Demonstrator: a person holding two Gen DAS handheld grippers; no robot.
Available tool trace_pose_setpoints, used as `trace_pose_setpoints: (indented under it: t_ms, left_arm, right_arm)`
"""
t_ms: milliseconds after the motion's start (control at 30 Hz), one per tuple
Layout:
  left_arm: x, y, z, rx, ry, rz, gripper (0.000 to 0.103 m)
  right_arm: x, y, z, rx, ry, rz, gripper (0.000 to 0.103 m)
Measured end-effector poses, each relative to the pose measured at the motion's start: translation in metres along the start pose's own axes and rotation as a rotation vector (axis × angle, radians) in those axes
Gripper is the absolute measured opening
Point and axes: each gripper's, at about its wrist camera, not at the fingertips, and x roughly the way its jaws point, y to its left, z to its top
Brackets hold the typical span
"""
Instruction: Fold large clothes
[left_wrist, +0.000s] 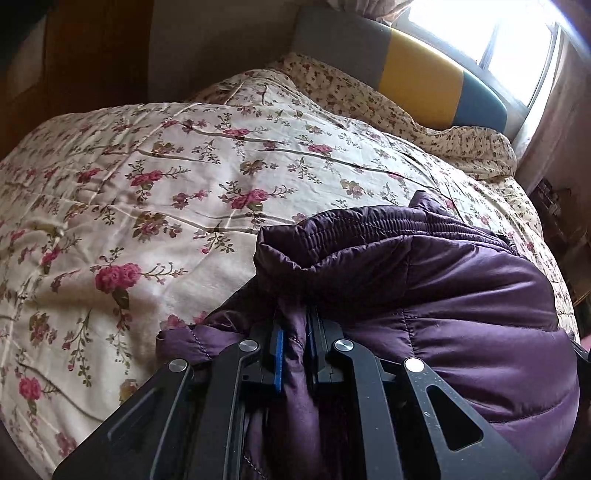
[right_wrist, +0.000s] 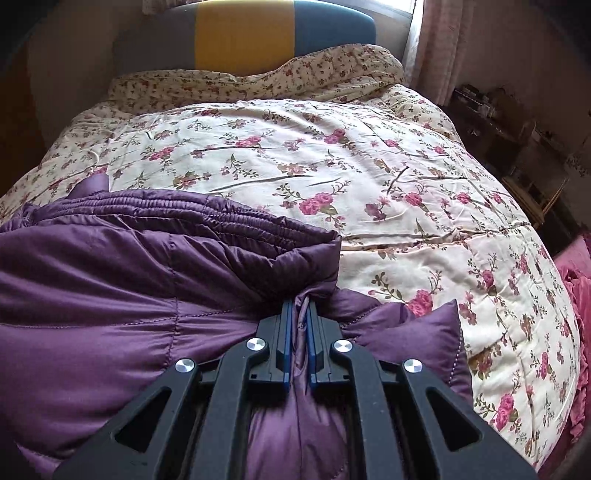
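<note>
A purple quilted jacket (left_wrist: 443, 295) lies bunched on the flowered bed, its elastic hem band (left_wrist: 369, 229) facing the headboard. In the left wrist view it fills the lower right. My left gripper (left_wrist: 295, 332) is shut on a pinched fold at the jacket's left edge, the cloth squeezed between the blue pads. In the right wrist view the same jacket (right_wrist: 110, 280) spreads across the lower left. My right gripper (right_wrist: 300, 314) is shut on a gathered fold at the jacket's right edge, beside a loose purple flap (right_wrist: 413, 332).
The flowered quilt (left_wrist: 147, 206) covers the bed, with a small-print pillow (right_wrist: 258, 77) against a grey, yellow and blue headboard (right_wrist: 243, 33). A bright window (left_wrist: 498, 40) and curtain (right_wrist: 443, 44) stand at the far right. Dark cluttered shelves (right_wrist: 517, 125) and pink cloth (right_wrist: 576, 295) flank the bed's right side.
</note>
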Motion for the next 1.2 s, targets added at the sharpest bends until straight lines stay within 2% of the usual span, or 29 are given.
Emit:
trace_pose_setpoints:
  t_ms: [133, 167, 233, 267, 300, 333, 533, 733, 933, 1200]
  left_arm:
    - [-0.005, -0.002, 0.004, 0.006, 0.012, 0.007, 0.011]
    - [-0.009, -0.003, 0.004, 0.008, 0.012, 0.014, 0.013]
    - [-0.018, -0.005, 0.006, 0.007, 0.002, 0.017, 0.028]
    - [-0.024, -0.005, 0.006, -0.004, -0.006, 0.011, 0.045]
    - [-0.03, -0.004, 0.007, -0.019, -0.019, 0.004, 0.059]
    - [-0.038, -0.005, 0.008, -0.03, -0.04, 0.0, 0.061]
    - [-0.072, -0.026, 0.012, -0.01, -0.116, -0.038, 0.061]
    - [-0.072, -0.055, 0.006, 0.047, -0.126, -0.06, 0.061]
    - [-0.052, -0.066, 0.0, 0.092, -0.108, -0.044, 0.061]
    - [-0.026, -0.057, -0.015, 0.096, -0.089, -0.047, 0.063]
  right_arm:
    - [-0.004, 0.005, 0.003, -0.024, 0.005, -0.036, 0.009]
    - [-0.006, 0.005, 0.004, -0.028, 0.004, -0.049, 0.013]
    - [-0.015, 0.007, 0.006, -0.031, -0.012, -0.072, 0.025]
    - [-0.019, 0.006, 0.006, -0.025, -0.019, -0.07, 0.036]
    - [-0.026, 0.006, 0.006, -0.018, -0.032, -0.07, 0.041]
    - [-0.032, 0.008, 0.007, -0.019, -0.044, -0.067, 0.042]
    - [-0.074, 0.036, 0.007, -0.03, -0.115, -0.005, 0.046]
    - [-0.094, 0.091, 0.003, -0.091, -0.148, 0.083, 0.052]
    - [-0.078, 0.133, -0.009, -0.186, -0.147, 0.071, 0.052]
    - [-0.049, 0.14, -0.023, -0.205, -0.133, 0.076, 0.053]
